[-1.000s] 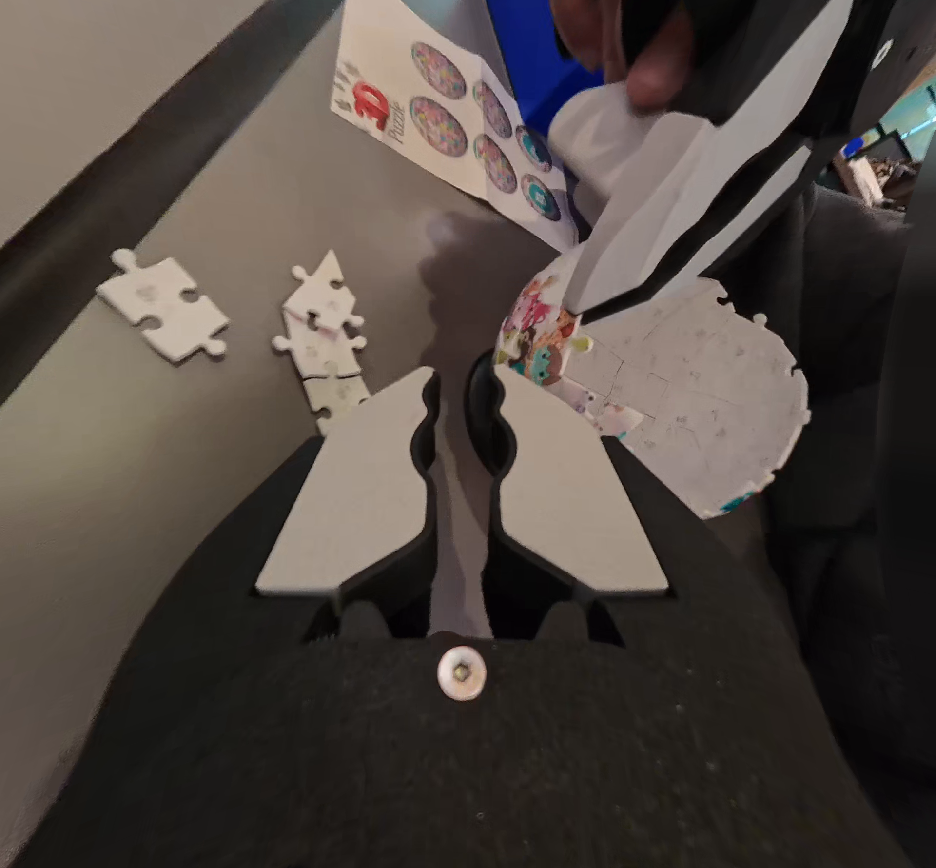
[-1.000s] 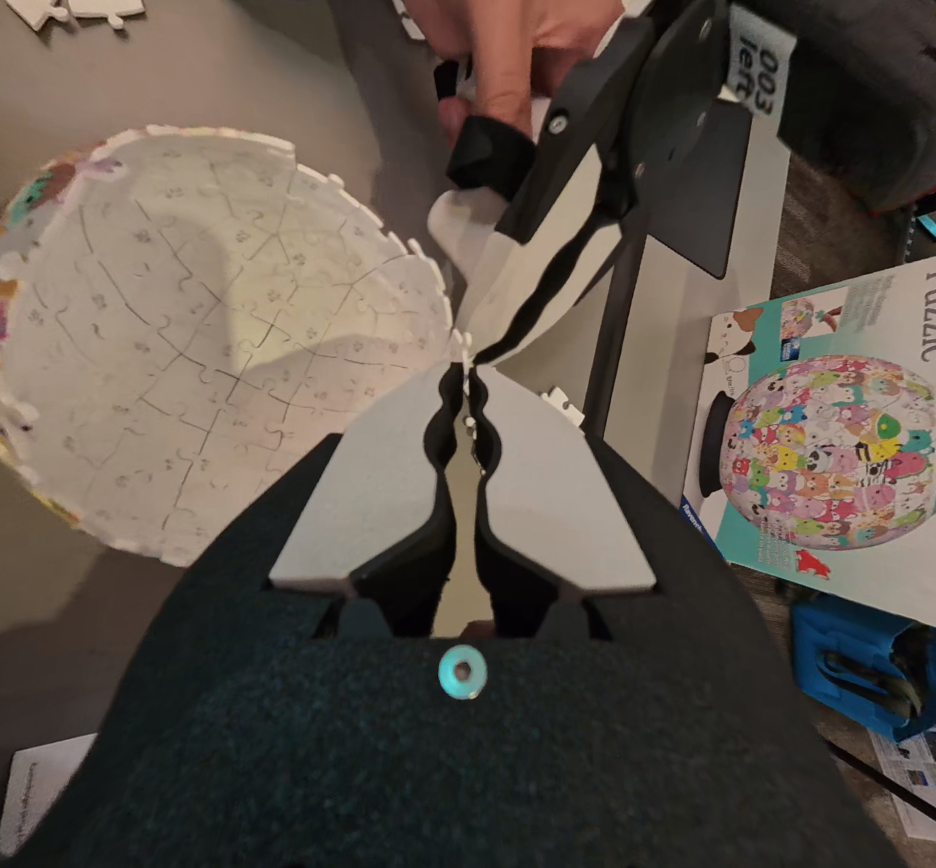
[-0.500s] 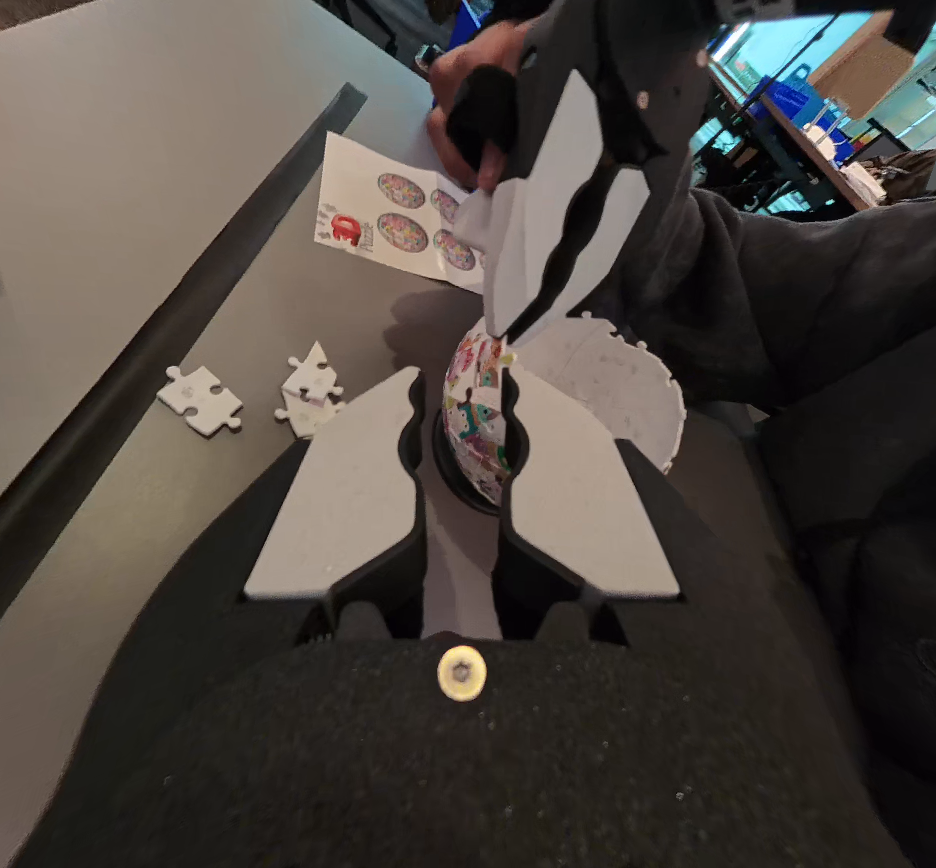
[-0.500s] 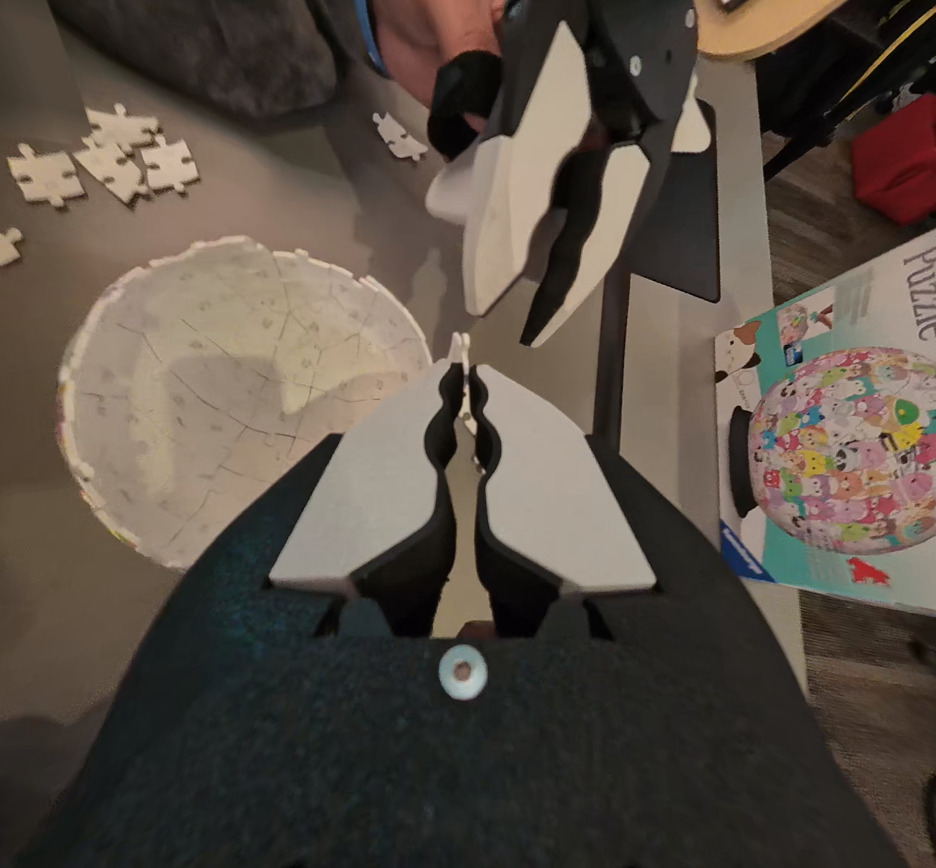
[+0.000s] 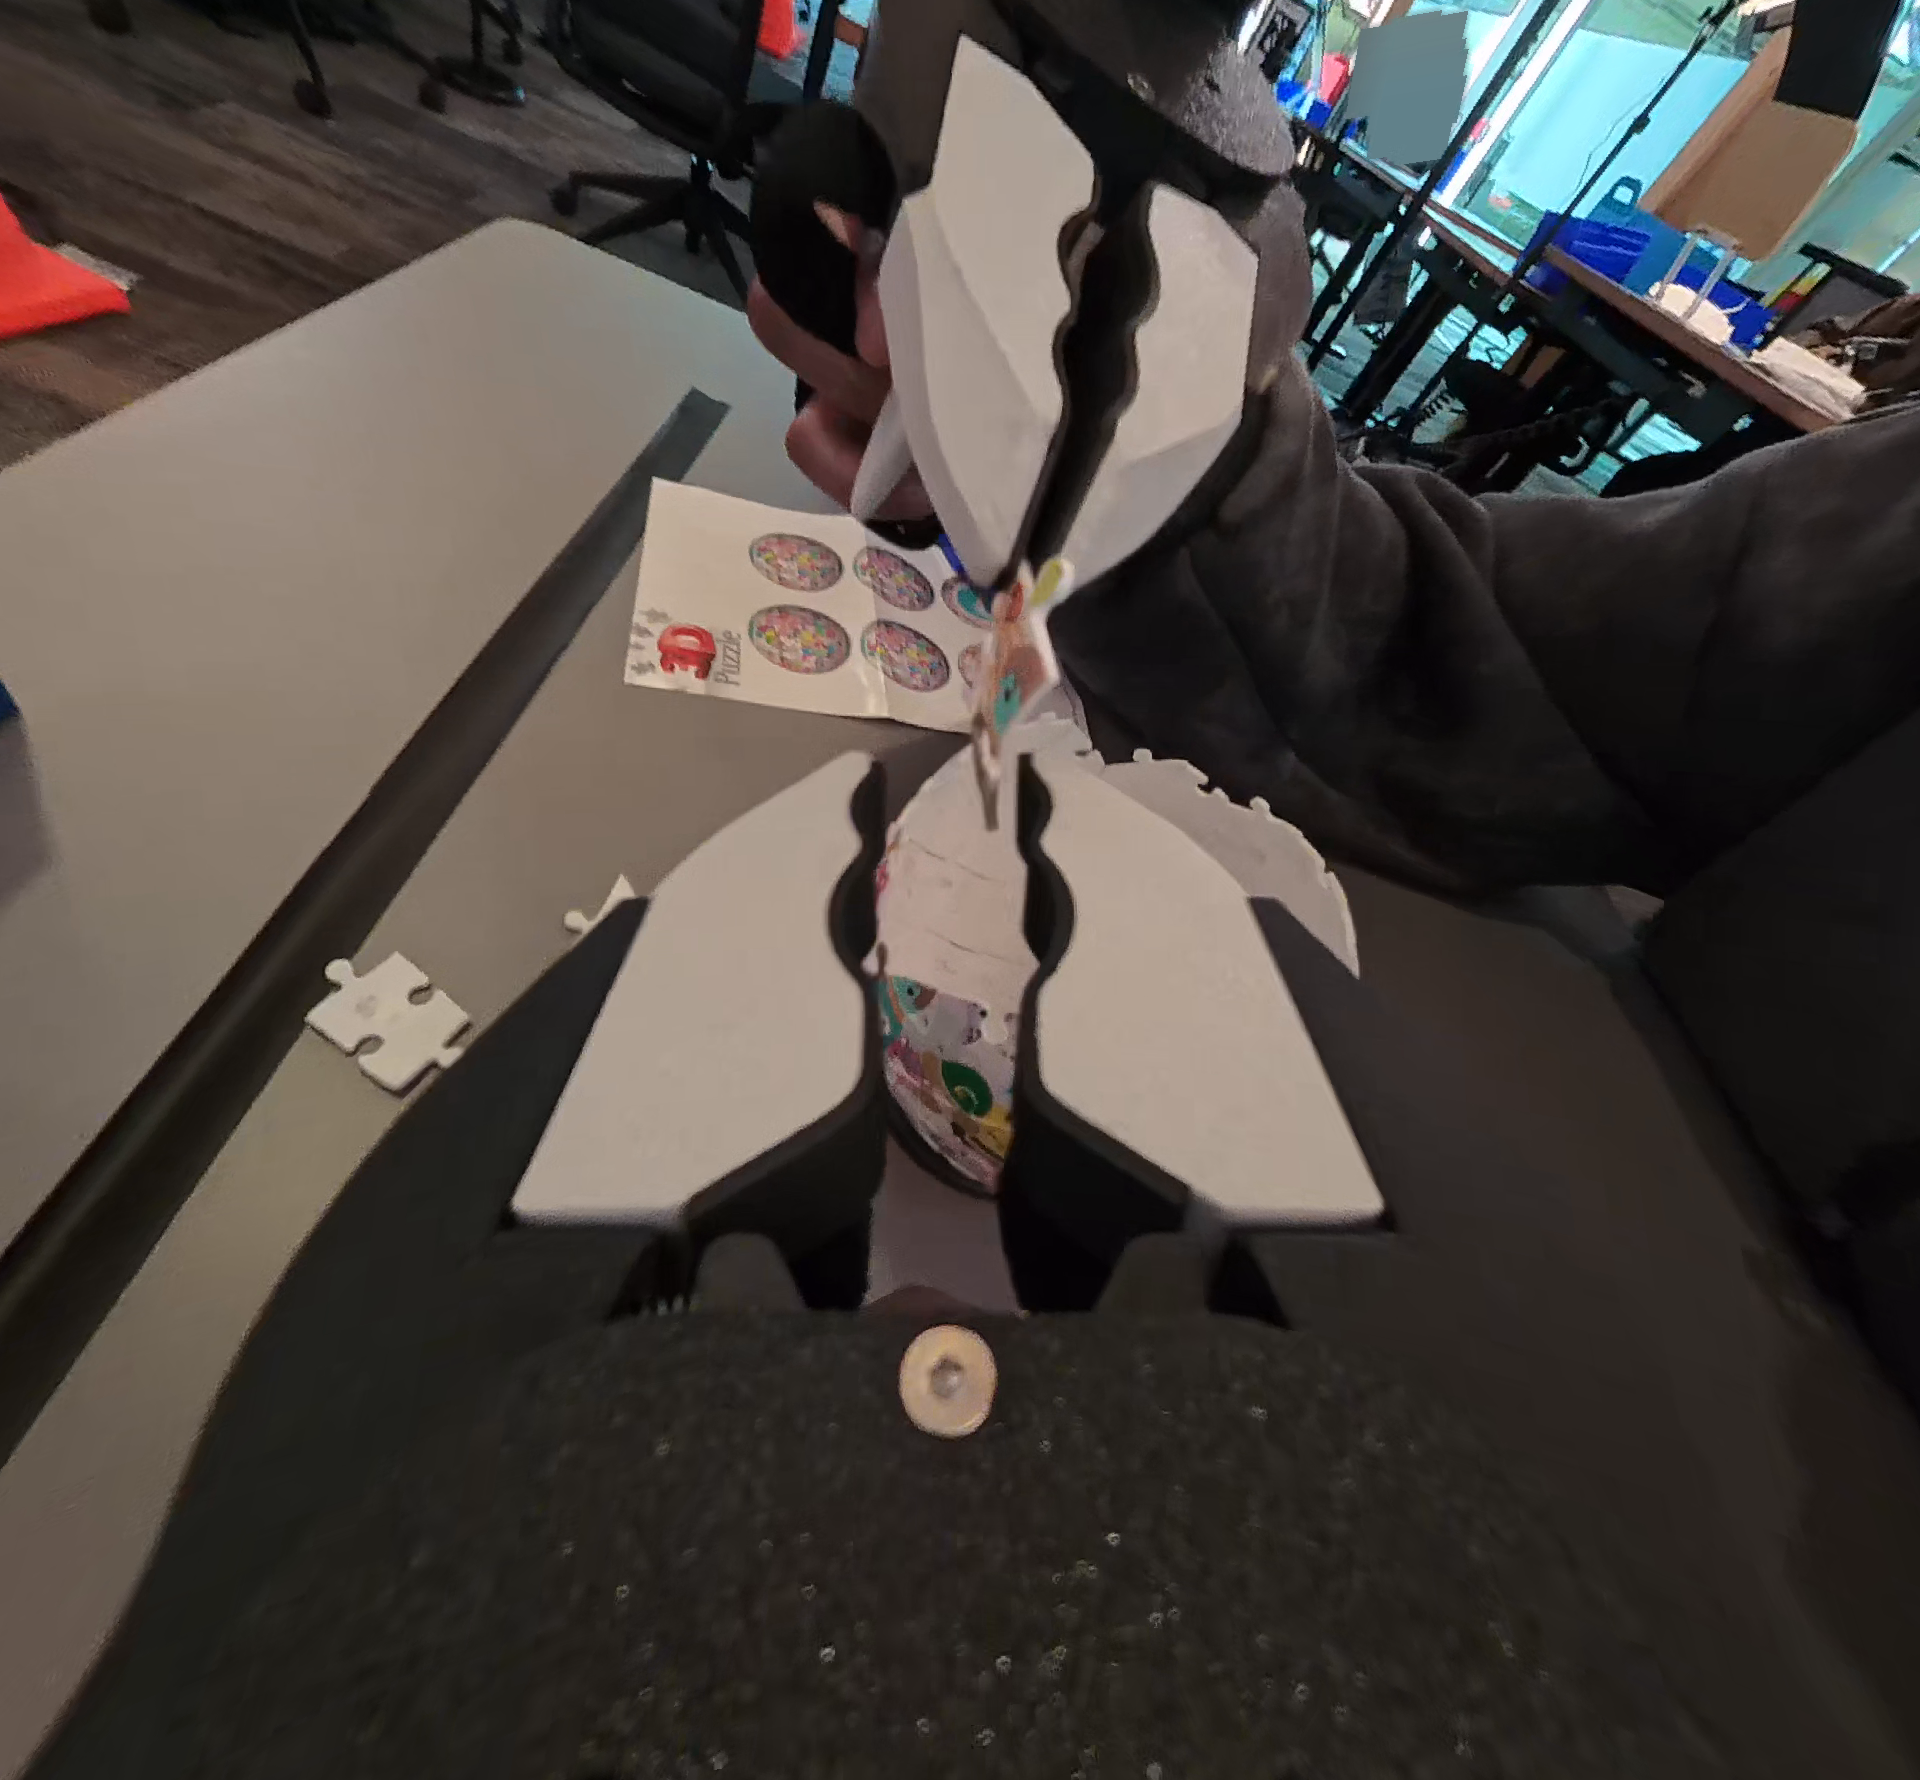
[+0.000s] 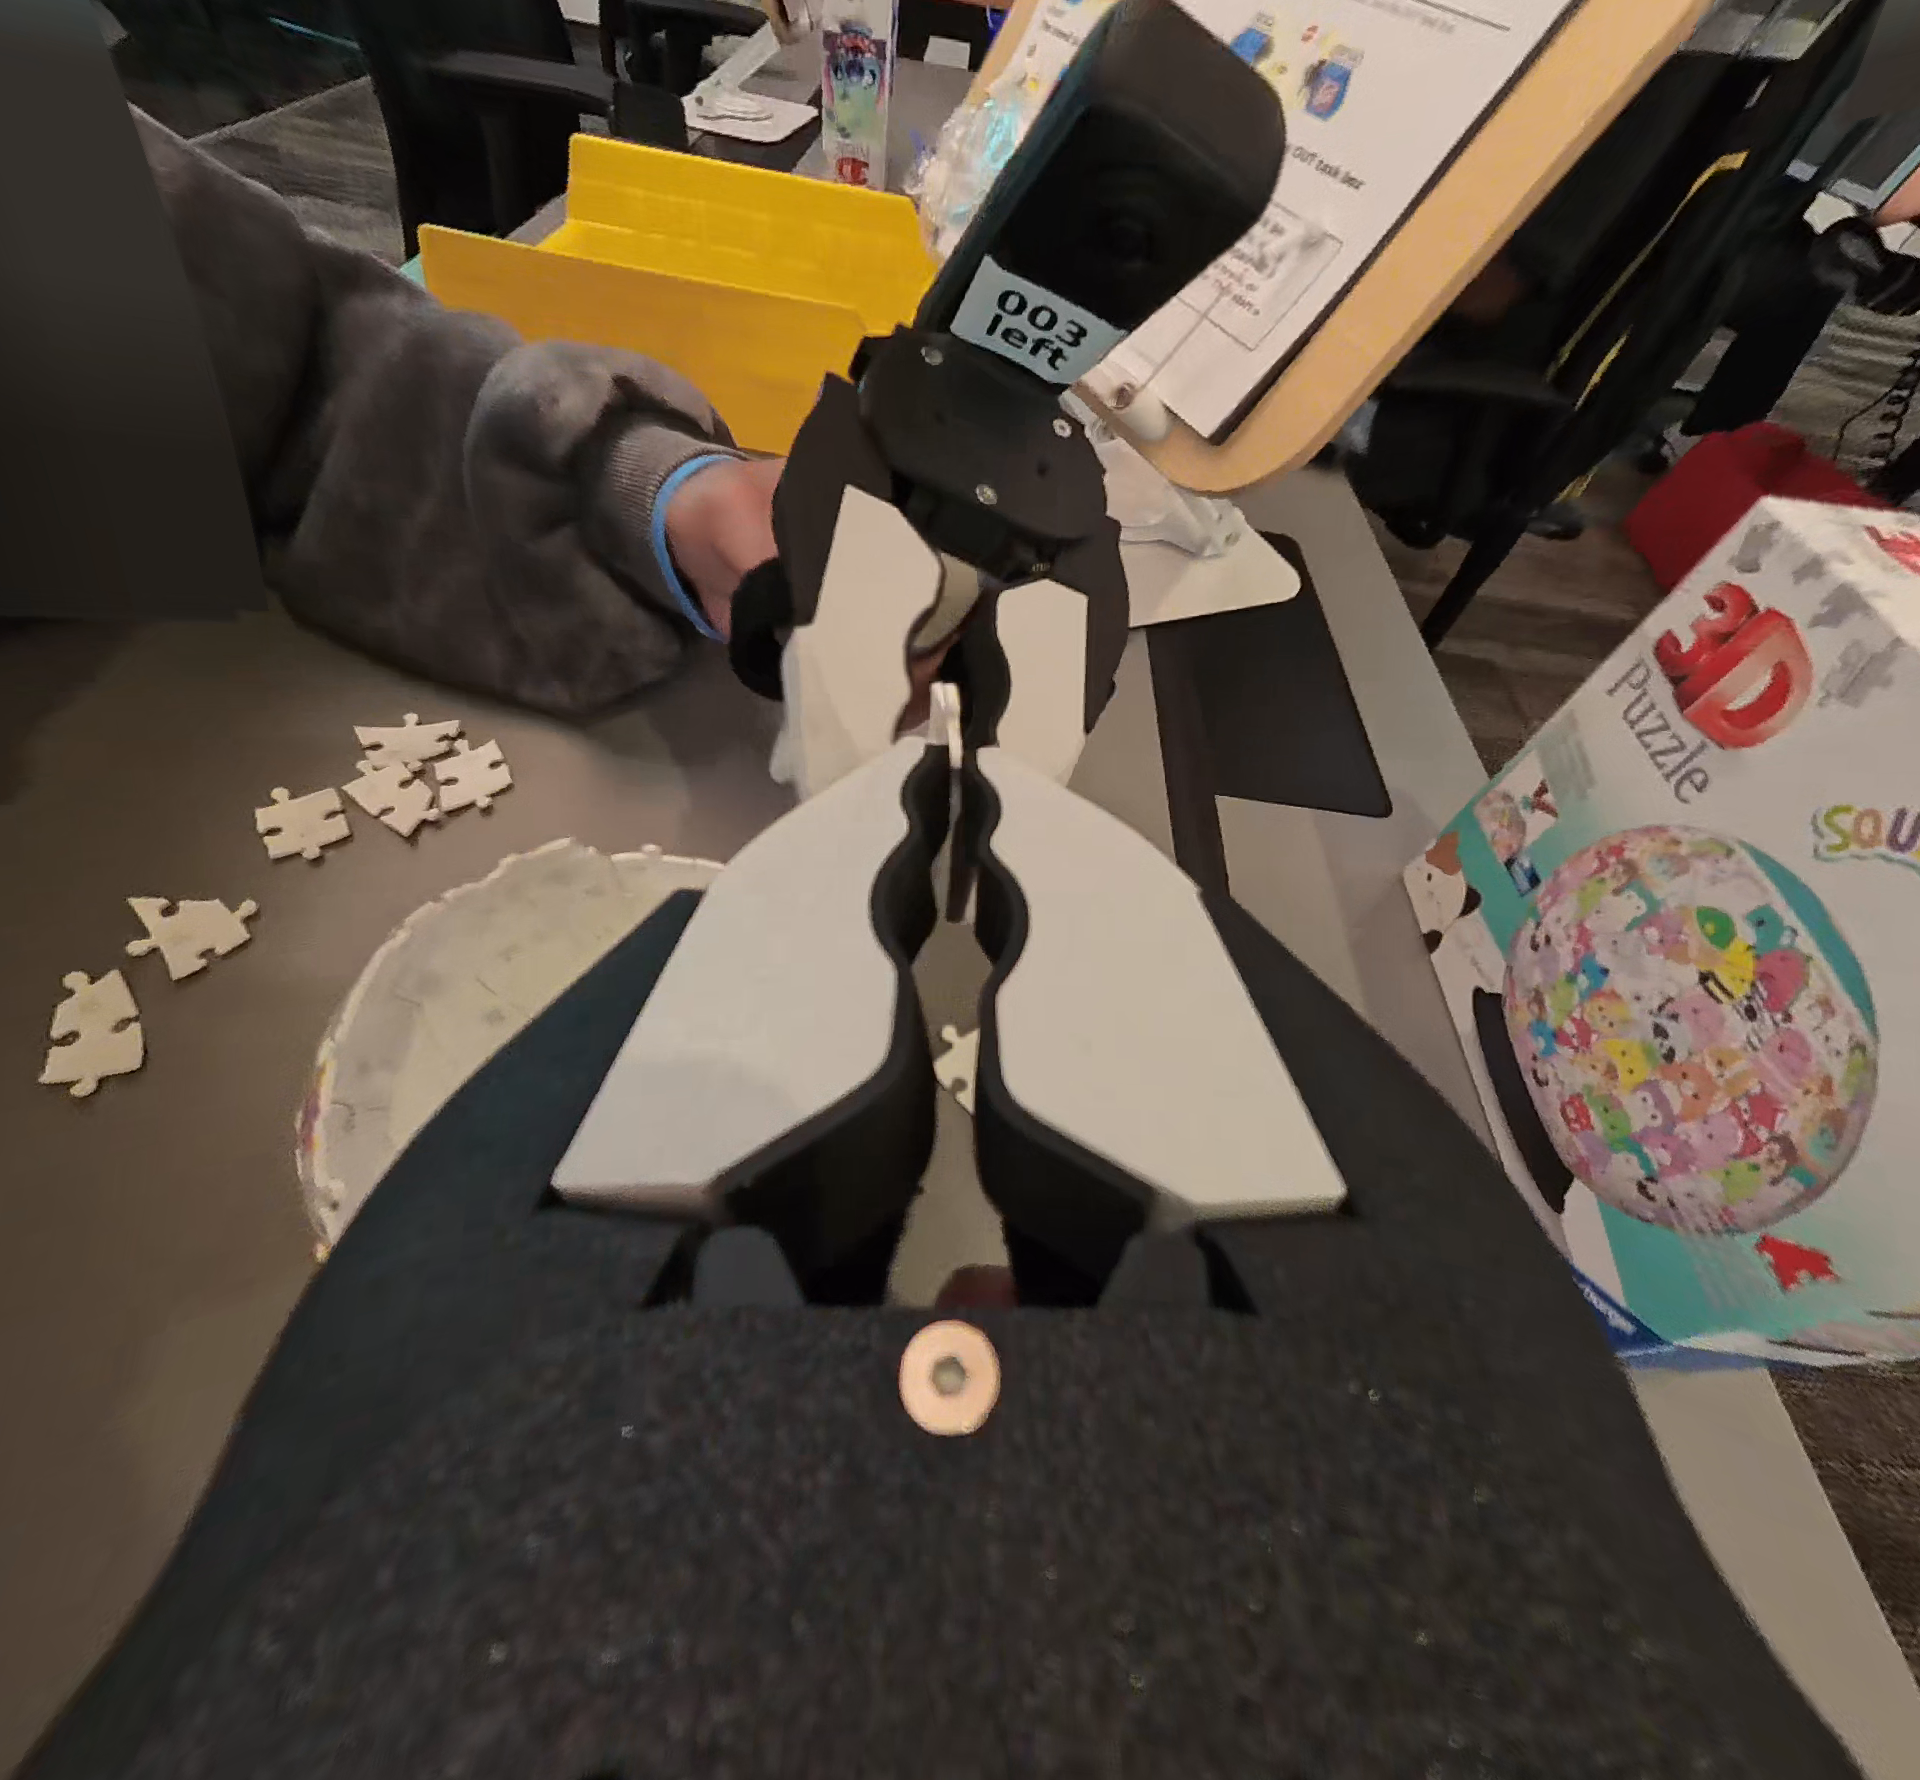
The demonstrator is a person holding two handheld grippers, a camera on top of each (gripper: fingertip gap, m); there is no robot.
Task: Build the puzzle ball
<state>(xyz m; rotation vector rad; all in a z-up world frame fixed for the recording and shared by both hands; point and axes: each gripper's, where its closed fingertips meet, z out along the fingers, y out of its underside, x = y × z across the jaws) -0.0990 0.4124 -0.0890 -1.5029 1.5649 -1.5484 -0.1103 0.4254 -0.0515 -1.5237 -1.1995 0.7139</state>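
The right claw [image 6: 951, 795] is clenching a thin puzzle piece [image 5: 1013, 681] edge-on, now lifted clear above the half-built puzzle ball [image 6: 457, 992], where a second ago it was down at the rim. Directly beyond it, the left claw [image 5: 951, 774] is standing released and empty, its tips either side of the piece's lower end, no longer beside the shell. This looks like a handover or regrip before fitting. Farther left, loose pieces [image 6: 384, 780] are lying on the counter [image 6: 156, 743].
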